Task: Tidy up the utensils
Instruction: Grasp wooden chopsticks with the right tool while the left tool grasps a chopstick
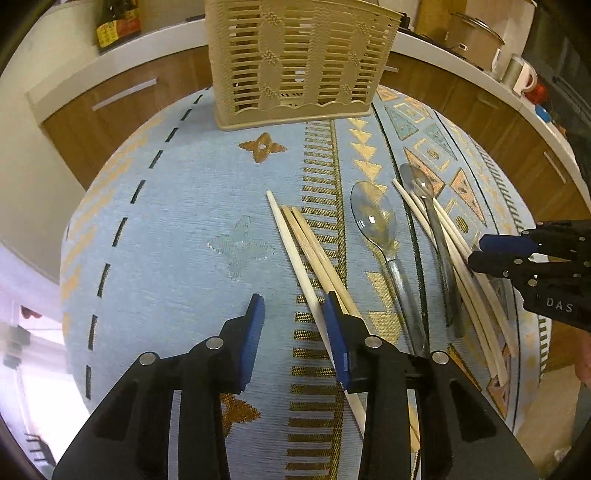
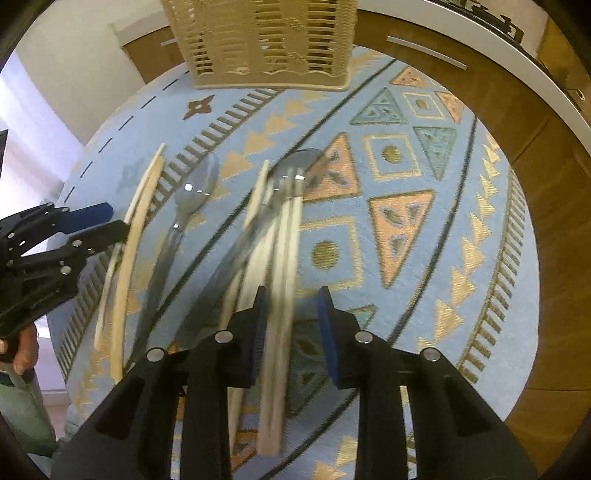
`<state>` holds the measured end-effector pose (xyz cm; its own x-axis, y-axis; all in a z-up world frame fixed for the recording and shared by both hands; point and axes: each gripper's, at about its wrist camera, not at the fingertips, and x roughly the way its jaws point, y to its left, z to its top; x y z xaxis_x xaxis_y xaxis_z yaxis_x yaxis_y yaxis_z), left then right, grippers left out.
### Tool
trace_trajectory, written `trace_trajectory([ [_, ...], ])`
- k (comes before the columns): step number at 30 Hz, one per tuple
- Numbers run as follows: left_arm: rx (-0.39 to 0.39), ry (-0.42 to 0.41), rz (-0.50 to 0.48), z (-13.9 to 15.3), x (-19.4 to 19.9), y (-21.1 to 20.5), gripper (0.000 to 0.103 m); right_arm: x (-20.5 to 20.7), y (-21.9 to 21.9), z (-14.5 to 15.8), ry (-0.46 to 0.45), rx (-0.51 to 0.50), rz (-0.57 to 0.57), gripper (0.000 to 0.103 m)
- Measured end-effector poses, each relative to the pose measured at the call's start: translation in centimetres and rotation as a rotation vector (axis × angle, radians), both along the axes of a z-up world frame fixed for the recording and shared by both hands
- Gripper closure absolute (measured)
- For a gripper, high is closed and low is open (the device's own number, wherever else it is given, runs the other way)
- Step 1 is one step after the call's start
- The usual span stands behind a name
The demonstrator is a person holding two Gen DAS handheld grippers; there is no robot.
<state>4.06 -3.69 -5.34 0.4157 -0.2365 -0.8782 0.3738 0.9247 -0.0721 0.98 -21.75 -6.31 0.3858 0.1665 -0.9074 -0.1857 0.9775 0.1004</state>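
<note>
A beige slotted utensil basket stands at the far edge of the blue patterned tablecloth; it also shows in the right wrist view. Three chopsticks lie left of a clear plastic spoon. A second spoon lies across several pale chopsticks. My left gripper is open, its right finger over the three chopsticks. My right gripper is open with pale chopsticks between its fingers; it also shows in the left wrist view.
Wooden cabinets with a white counter curve behind the table, holding a bottle, a pot and mugs. The table edge drops off on the left and right.
</note>
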Motion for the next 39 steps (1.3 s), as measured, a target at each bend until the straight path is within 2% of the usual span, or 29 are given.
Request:
trace_trajectory([
  [2, 0.008, 0.010, -0.014, 0.0, 0.0, -0.2, 0.068, 0.1, -0.4, -0.3, 0.029, 0.043, 0.005, 0.079],
  [6, 0.045, 0.006, -0.011, 0.1, 0.1, -1.0, 0.069, 0.1, 0.5, -0.3, 0.025, -0.012, 0.018, 0.079],
  [10, 0.067, 0.000, -0.039, 0.2, -0.3, -1.6, 0.079, 0.5, 1.8, -0.3, 0.043, -0.072, 0.043, 0.080],
  [11, 0.059, 0.005, -0.044, 0.2, -0.3, -1.6, 0.091, 0.7, 1.9, -0.3, 0.054, -0.071, 0.048, 0.090],
  [12, 0.051, 0.017, -0.043, 0.1, -0.3, -1.4, 0.095, 0.9, 1.8, -0.3, 0.061, -0.068, 0.049, 0.092],
  [22, 0.015, 0.040, -0.052, -0.2, 0.3, -0.5, 0.096, 0.6, -1.2, -0.2, 0.058, -0.046, -0.021, 0.093],
  [26, 0.039, 0.041, -0.059, -0.2, 0.3, -0.8, 0.094, 0.5, -1.5, -0.4, 0.075, -0.029, -0.026, 0.092],
  [29, 0.015, 0.068, -0.065, -0.1, 0.6, -1.0, 0.085, 1.4, -1.9, -0.9, 0.101, 0.001, -0.027, 0.091],
  [32, 0.035, 0.060, -0.071, -0.2, 0.6, -1.4, 0.085, 2.0, -1.8, -0.8, 0.116, 0.001, -0.001, 0.091],
  [35, 0.061, 0.036, -0.087, -0.3, 0.2, -2.0, 0.085, 2.9, -2.2, -0.9, 0.140, 0.023, 0.002, 0.091],
  [36, 0.068, 0.024, -0.085, -0.3, 0.1, -1.9, 0.088, 3.2, -2.5, -0.8, 0.150, 0.033, 0.001, 0.092],
  [37, 0.081, 0.015, -0.076, -0.3, 0.0, -1.8, 0.097, 3.4, -2.8, -0.7, 0.156, 0.040, -0.001, 0.093],
  [39, 0.076, 0.007, -0.065, -0.3, 0.0, -1.7, 0.098, 3.6, -3.2, -0.7, 0.155, 0.053, 0.001, 0.093],
])
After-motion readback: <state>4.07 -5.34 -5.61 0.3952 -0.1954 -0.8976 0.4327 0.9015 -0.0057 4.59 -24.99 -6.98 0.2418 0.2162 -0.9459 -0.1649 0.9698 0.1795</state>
